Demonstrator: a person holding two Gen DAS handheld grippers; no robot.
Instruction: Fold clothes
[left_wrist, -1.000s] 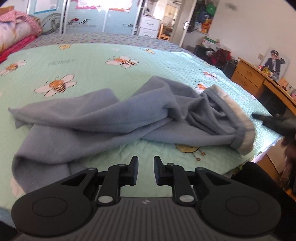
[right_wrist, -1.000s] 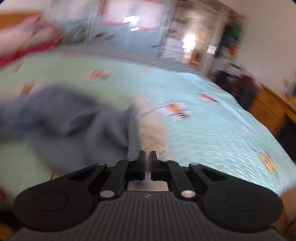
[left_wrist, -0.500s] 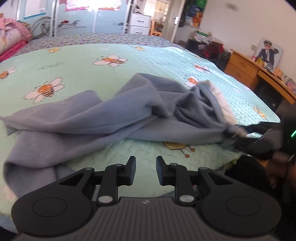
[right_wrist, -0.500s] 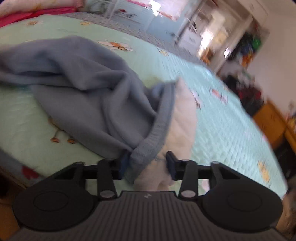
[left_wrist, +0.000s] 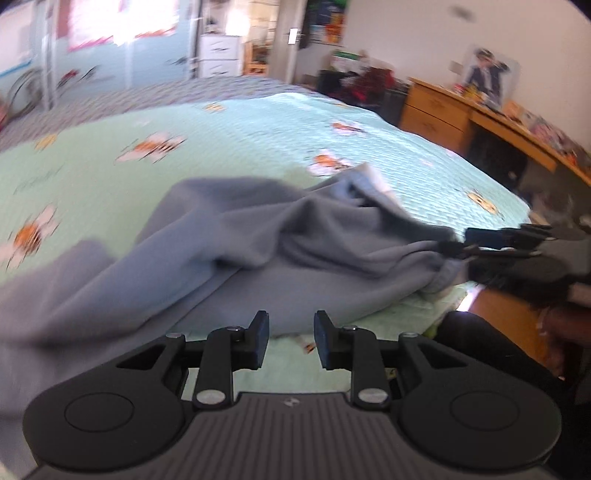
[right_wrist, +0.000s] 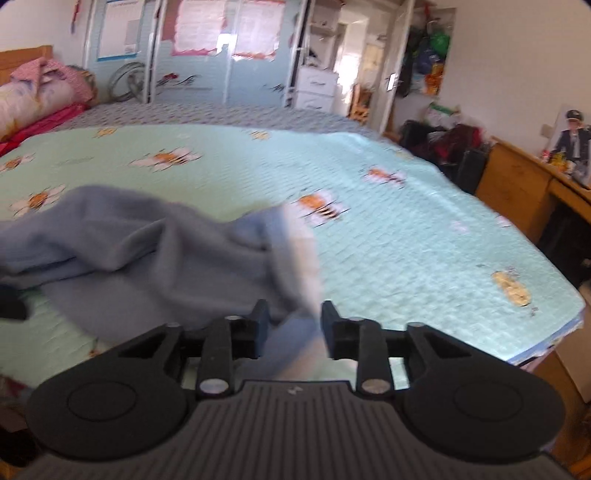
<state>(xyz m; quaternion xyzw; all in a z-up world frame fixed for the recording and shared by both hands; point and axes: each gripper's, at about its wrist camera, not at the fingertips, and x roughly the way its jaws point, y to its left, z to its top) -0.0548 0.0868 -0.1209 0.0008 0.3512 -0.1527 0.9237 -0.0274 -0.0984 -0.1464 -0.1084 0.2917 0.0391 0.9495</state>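
One grey garment (left_wrist: 258, 236) lies crumpled across the near part of the bed (left_wrist: 258, 122), which wears a mint-green quilt printed with bees. It looks like fleece trousers, with the pale-lined waistband end (right_wrist: 295, 251) nearest my right side, though motion blur hides much of the detail. I judge the folding has barely begun: the cloth is bunched and twisted, so it needs pulling out flat first, and the waistband is the natural place to take hold.

My right gripper (right_wrist: 293, 325) sits at the bed's near edge with the waistband running between its two fingers. Its jaws are opening at this moment, standing partly apart, and the pads do not appear to press the fabric, so the cloth rests loosely in the gap.

My left gripper (left_wrist: 288, 332) hovers just above the quilt in front of the garment's near edge. It is open only narrowly and holds nothing; no cloth lies between its fingers. A wooden desk (left_wrist: 480, 118) stands beyond the bed's right side.
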